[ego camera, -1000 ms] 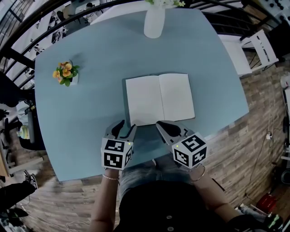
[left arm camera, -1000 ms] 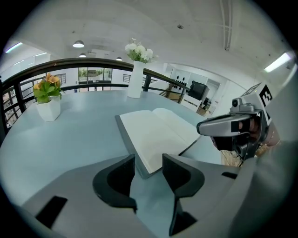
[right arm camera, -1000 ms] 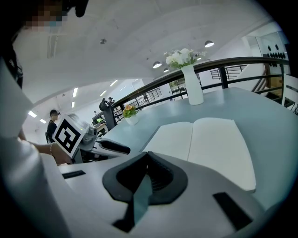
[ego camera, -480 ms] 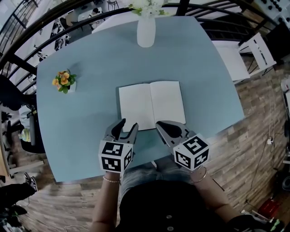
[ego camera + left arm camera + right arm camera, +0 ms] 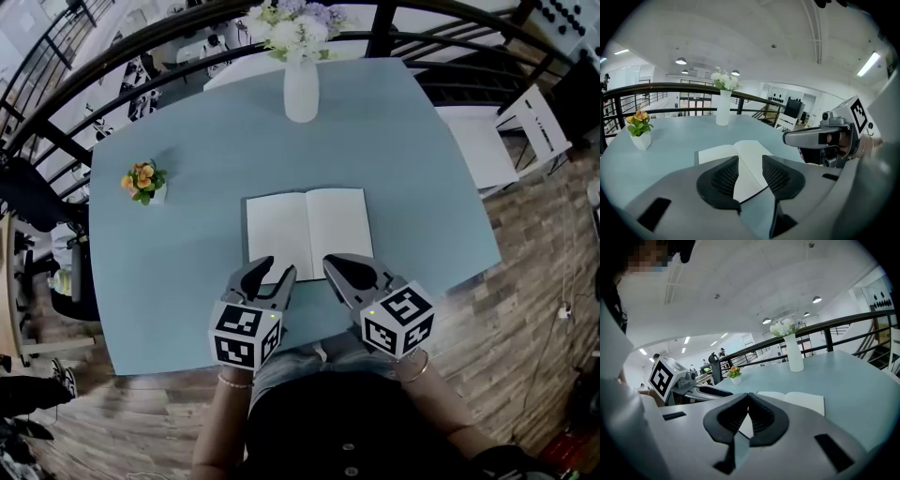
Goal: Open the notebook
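The blue table [image 5: 187, 234] fills the head view. The notebook [image 5: 307, 230] lies flat at its middle, already spread open, two blank pages up and the spine running near to far. A white vase [image 5: 301, 92] of flowers stands at the far edge, well apart from it. At the near edge the left gripper [image 5: 277, 266] hovers over the notebook's near left corner. Its jaws stand apart with nothing between them and have just been closing a little. The right gripper [image 5: 331, 260], over the near right page, has its tips together and holds nothing. A small potted flower [image 5: 143, 181] sits far left. The opening looks done. What remains, I judge, is only to draw both grippers clear without catching a page.
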`<state>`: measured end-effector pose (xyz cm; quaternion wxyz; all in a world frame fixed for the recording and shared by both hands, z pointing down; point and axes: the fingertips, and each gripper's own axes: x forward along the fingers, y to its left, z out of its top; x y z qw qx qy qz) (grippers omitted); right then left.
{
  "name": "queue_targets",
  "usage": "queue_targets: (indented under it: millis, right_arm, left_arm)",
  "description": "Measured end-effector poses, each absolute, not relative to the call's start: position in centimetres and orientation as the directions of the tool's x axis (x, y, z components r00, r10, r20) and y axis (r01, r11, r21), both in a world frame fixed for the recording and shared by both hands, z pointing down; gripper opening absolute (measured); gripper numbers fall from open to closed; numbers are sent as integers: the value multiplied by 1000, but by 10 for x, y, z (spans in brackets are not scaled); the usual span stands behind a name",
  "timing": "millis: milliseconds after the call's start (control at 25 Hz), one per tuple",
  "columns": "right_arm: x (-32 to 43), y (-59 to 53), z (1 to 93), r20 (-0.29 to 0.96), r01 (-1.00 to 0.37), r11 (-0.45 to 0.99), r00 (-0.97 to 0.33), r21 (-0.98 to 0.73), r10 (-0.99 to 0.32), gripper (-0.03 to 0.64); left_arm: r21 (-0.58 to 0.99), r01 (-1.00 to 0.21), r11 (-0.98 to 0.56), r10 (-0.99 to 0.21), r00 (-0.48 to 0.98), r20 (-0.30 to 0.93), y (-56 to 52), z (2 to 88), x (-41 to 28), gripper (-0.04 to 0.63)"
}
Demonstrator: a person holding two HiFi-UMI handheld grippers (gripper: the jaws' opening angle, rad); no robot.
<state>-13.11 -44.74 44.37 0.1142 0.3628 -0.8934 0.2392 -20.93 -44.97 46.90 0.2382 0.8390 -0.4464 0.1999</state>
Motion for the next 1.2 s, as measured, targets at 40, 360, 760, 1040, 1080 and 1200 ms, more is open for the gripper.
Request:
queue_targets:
  millis: [40,360,760,1040,1080,1200]
  right_arm:
    - [-130,-447,441,370,-700,625,-714,-345,-595,8]
    - [-126,-445,421,337,-663,667,-748,-339,-572,8]
    - [-121,-446,400,293,-664,677,-747,-317,-597,8]
    - [-119,-444,397,286,-671,677,-741,-301,-607,8]
    - [-119,-443,398,289,-670,680,-742,-299,-605,8]
    - [-119,-441,399,297,-667,683,-744,-297,-598,8]
  left_arm:
    - [218,-843,-492,-656,523,544,-449,465,-208,164]
    - [188,-841,-507,-701,530,477,-452,431,-197,66]
    - [194,-793,-578,-655,593,469,-438,420,-178,29]
    - [153,-796,-586,-675,584,452,-441,421,-173,18]
    - [153,-795,-587,-673,585,453,-441,421,-172,17]
    - [172,-794,-583,-666,588,459,-441,422,-169,17]
